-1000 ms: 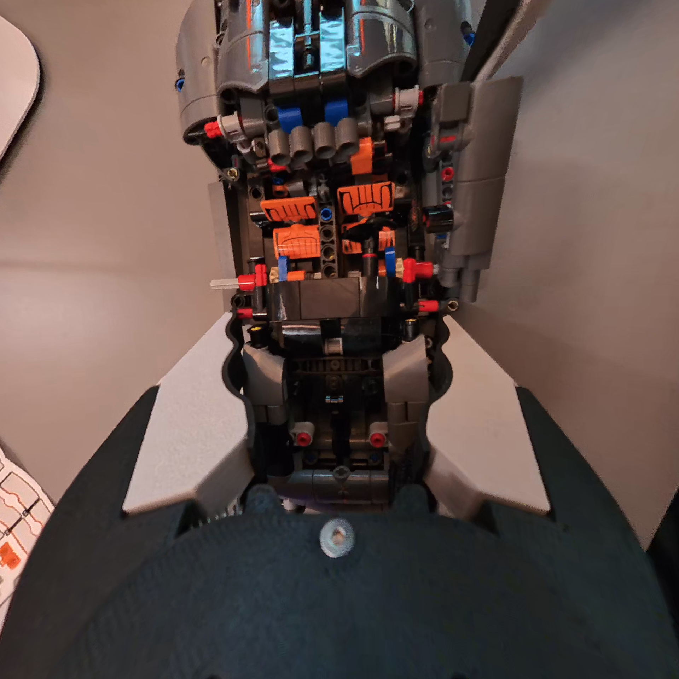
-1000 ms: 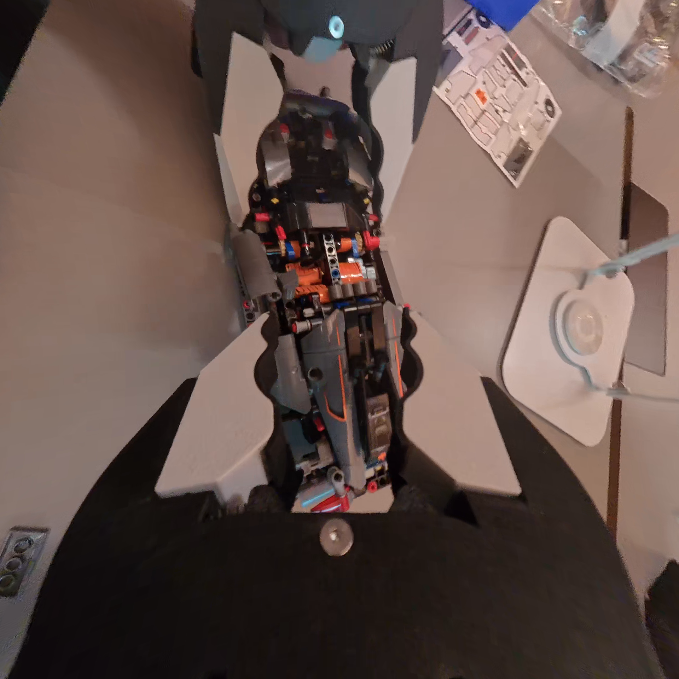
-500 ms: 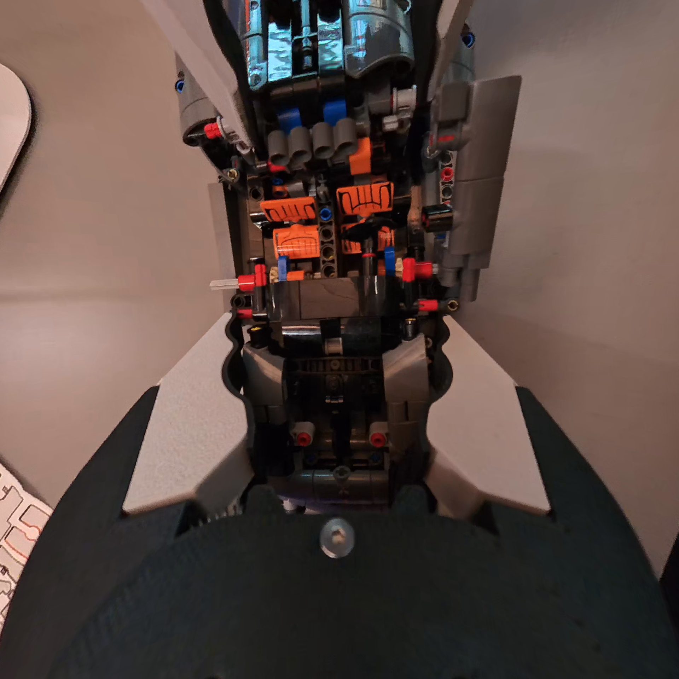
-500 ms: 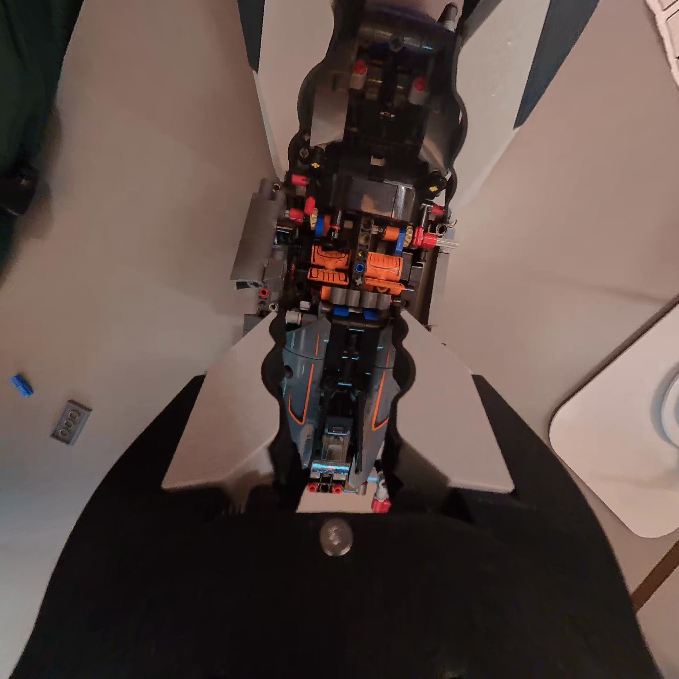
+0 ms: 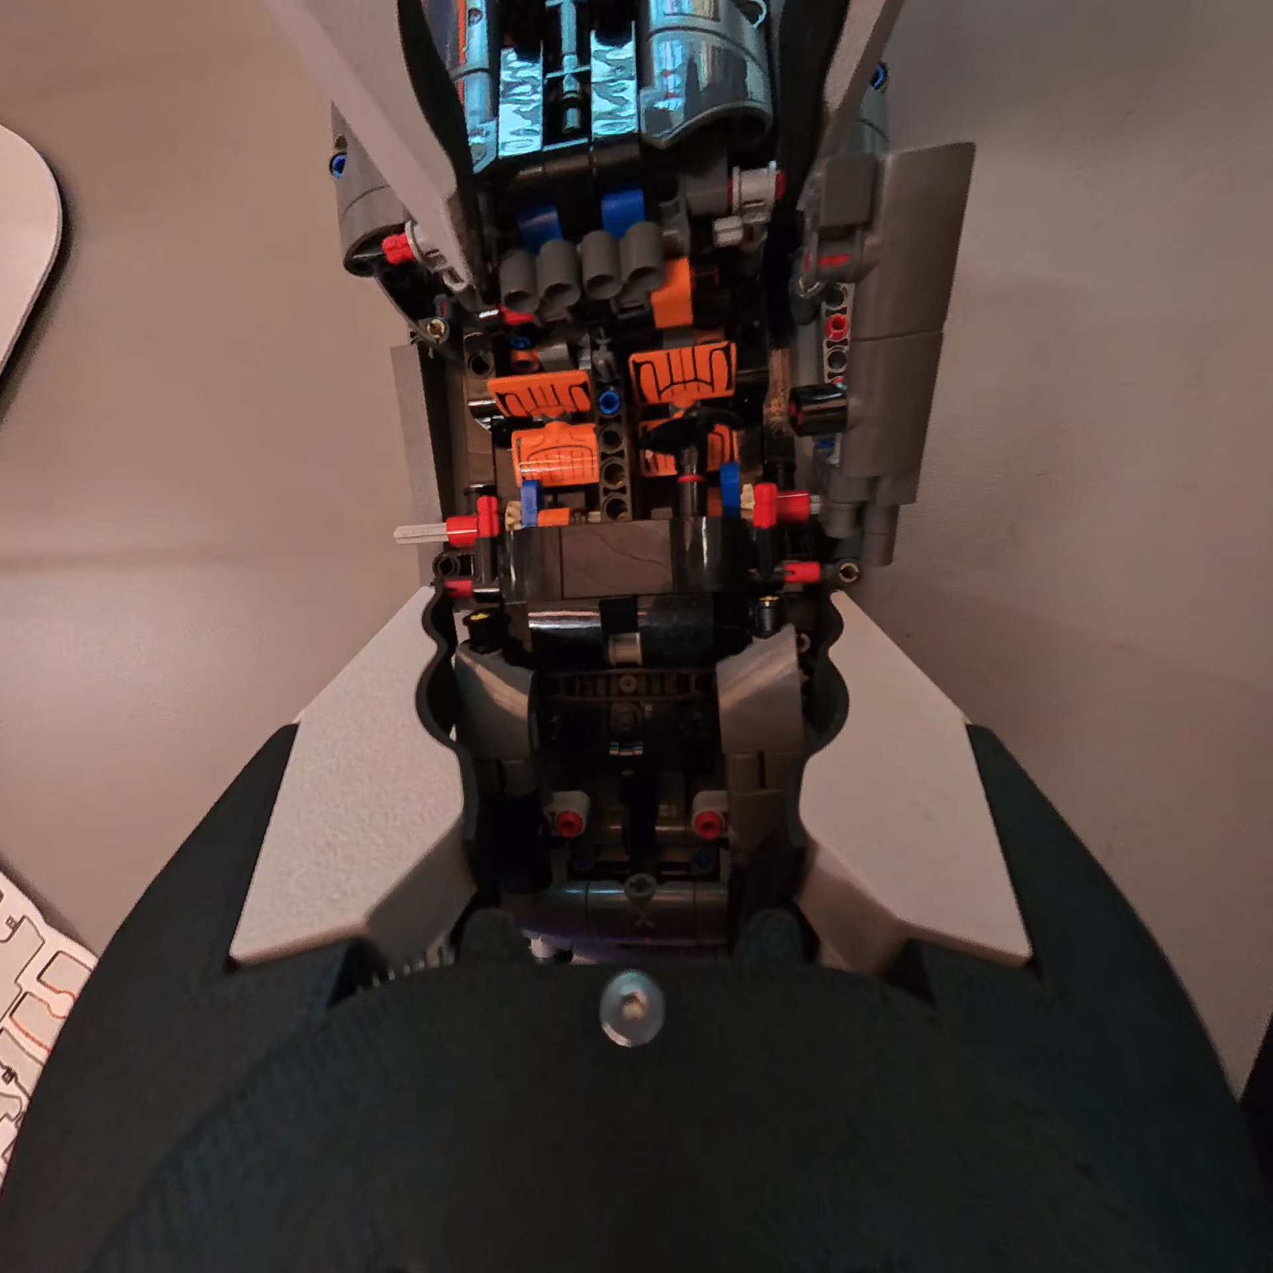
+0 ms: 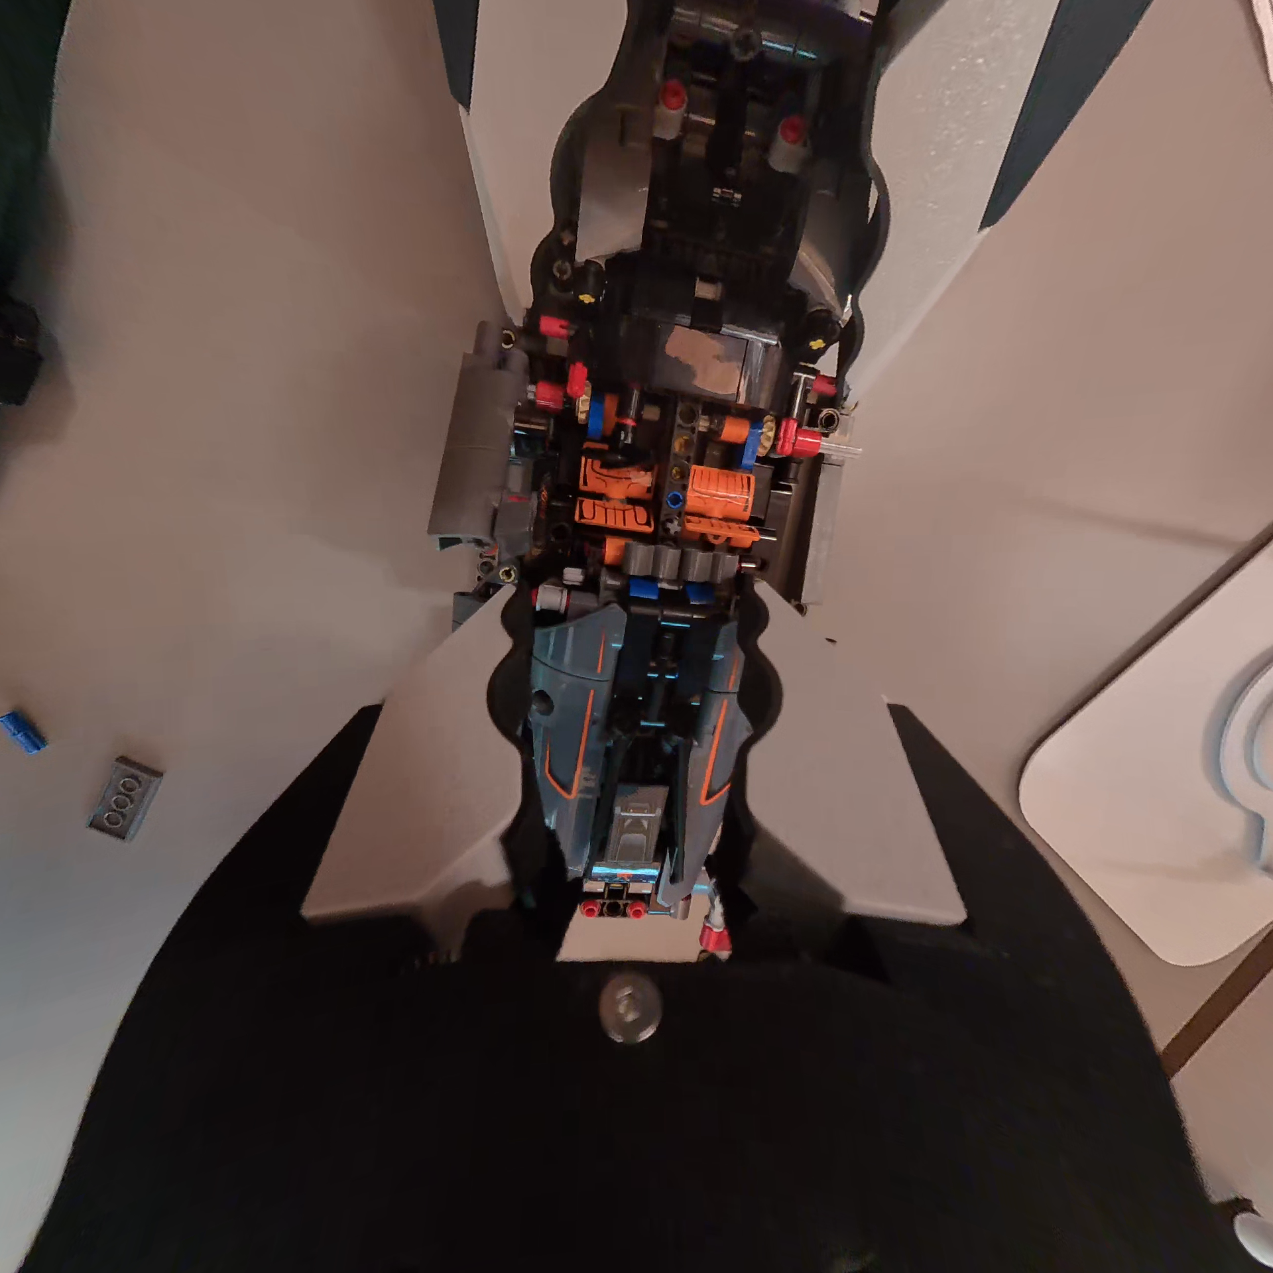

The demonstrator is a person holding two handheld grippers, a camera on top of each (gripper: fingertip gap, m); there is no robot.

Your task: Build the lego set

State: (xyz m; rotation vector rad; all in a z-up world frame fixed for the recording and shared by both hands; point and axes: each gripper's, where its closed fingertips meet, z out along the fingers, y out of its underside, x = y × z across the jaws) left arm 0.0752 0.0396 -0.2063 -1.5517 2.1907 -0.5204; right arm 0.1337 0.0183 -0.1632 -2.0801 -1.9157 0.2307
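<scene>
A long dark grey lego car model with orange seats and red and blue pins is held off the table between both grippers. My left gripper is shut on one end of it, fingers pressed on both sides. My right gripper is shut on the opposite end, the one with dark panels with orange lines. Each gripper shows at the far end of the other's view: the right gripper's fingers in the left wrist view, the left gripper in the right wrist view.
A grey three-hole lego piece and a small blue piece lie on the beige table at left. A white stand base sits at right. A sticker sheet lies at the lower left of the left wrist view. About 8 centimeters separates my left fingertips from my right.
The right gripper has moved in along the model toward the left gripper and lined up with it; its fingers now show around the far end in the left wrist view. The left grip is unchanged.
</scene>
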